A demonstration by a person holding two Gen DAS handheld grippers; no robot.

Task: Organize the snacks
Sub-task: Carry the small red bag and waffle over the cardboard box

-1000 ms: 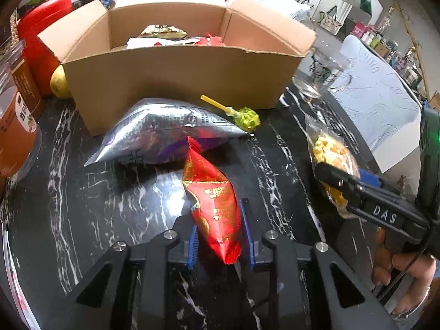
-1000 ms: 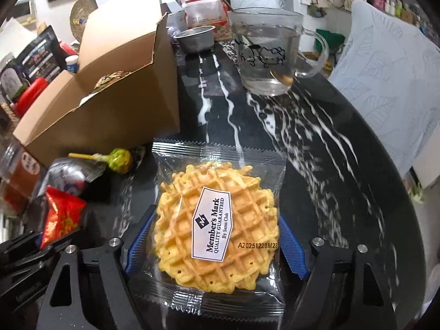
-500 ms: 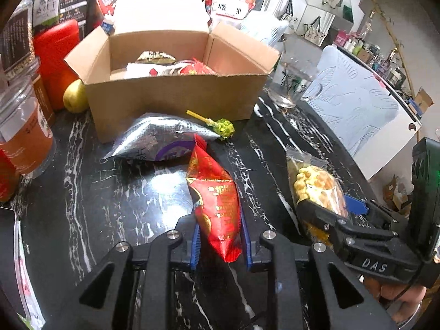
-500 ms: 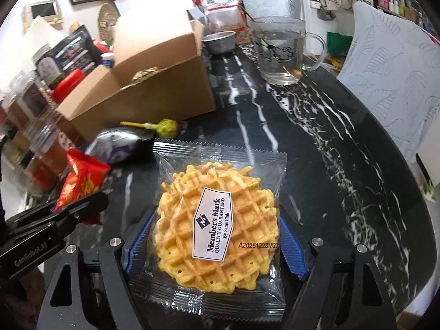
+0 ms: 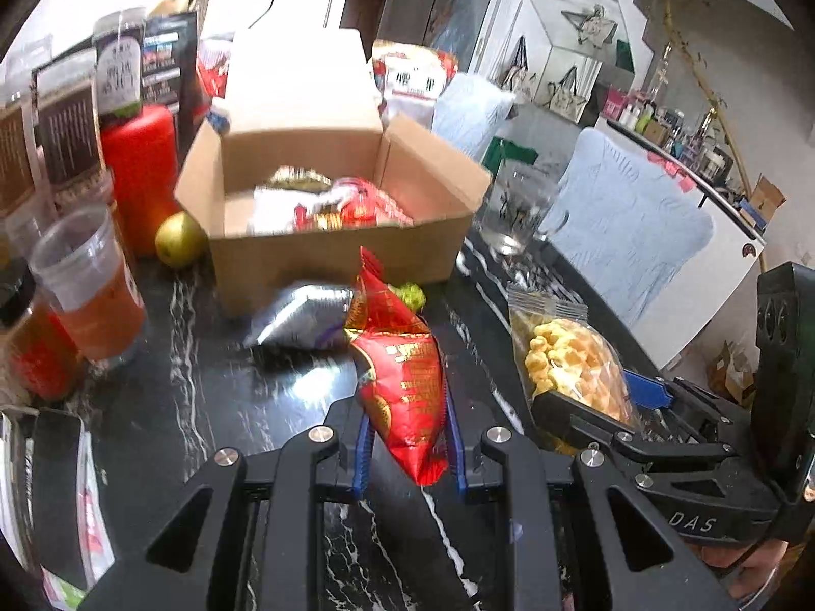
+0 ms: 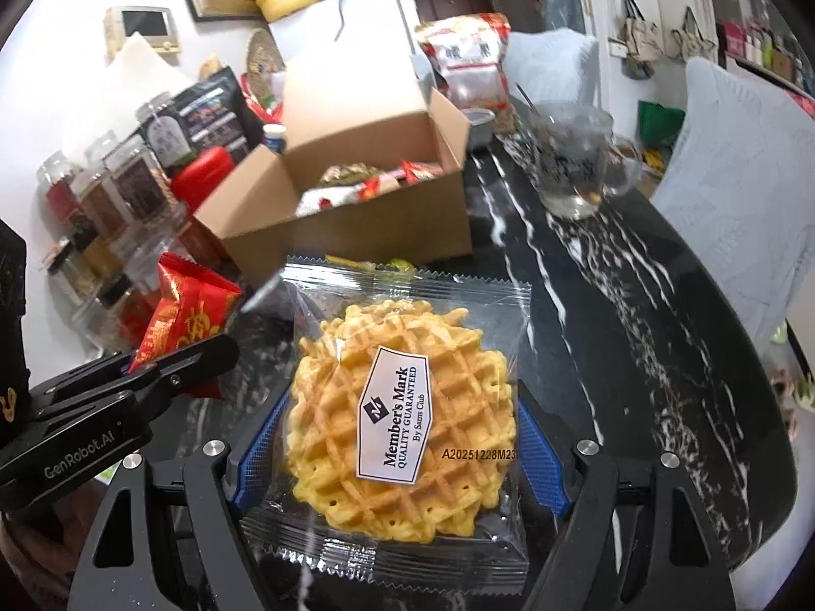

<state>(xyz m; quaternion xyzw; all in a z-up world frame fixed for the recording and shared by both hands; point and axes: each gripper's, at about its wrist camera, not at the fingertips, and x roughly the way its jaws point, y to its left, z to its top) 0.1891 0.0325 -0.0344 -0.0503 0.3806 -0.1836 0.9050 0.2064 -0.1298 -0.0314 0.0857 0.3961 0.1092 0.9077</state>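
Note:
My left gripper (image 5: pixel 407 438) is shut on a red snack packet (image 5: pixel 402 382) and holds it above the black marble table. My right gripper (image 6: pixel 402 438) is shut on a clear-wrapped waffle (image 6: pixel 402 422), also lifted; the waffle shows at the right of the left wrist view (image 5: pixel 570 361). The red packet shows at the left of the right wrist view (image 6: pixel 183 315). An open cardboard box (image 5: pixel 331 249) with several snacks inside stands ahead of both grippers (image 6: pixel 356 224). A silver snack bag (image 5: pixel 300 318) and a green lollipop (image 5: pixel 412 295) lie in front of the box.
A glass mug (image 5: pixel 519 214) stands right of the box. A red container (image 5: pixel 140 173), a yellow-green fruit (image 5: pixel 178 239), a plastic cup of orange drink (image 5: pixel 91 295) and jars stand at the left. The table edge (image 6: pixel 764 407) curves along the right.
Both grippers have risen with their snacks, so the box interior shows more. The red packet and the waffle are higher above the table than before.

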